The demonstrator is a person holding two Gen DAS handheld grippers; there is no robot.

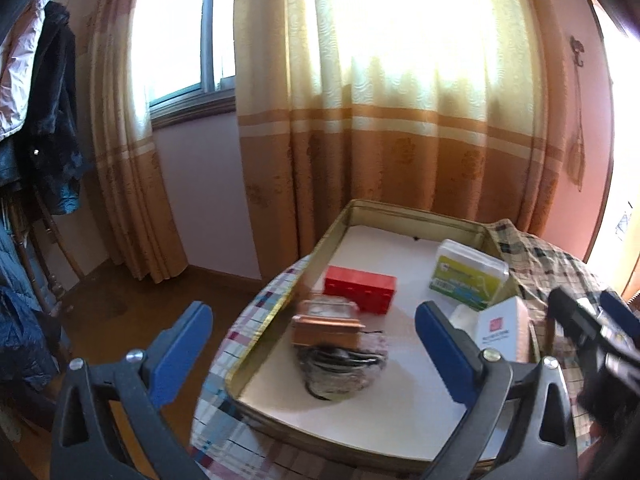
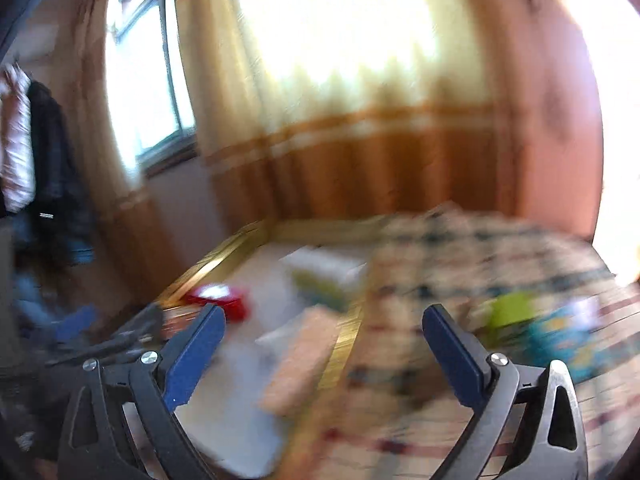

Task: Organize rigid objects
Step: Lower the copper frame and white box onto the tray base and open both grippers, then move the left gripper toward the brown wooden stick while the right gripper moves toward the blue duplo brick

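Two grippers hang over a round counter covered in a plaid cloth, and both stand with their jaws spread wide and nothing between the blue pads. On the counter sits a shallow gold-rimmed tray with a white floor. Inside it, the left gripper looks down on a small copper-coloured box resting on a dark, wrinkled packet near the tray's middle; just behind them lies a red box. Toward the far right corner a white container with a green label leans against the tray wall, and nearer, along the right side, stands a white box with a red mark. The right gripper shows at the right edge of the left view, just beside the tray. Its own view is badly blurred: it faces the tray's right rim, and out on the cloth to its right lies something green and blue that I cannot make out.
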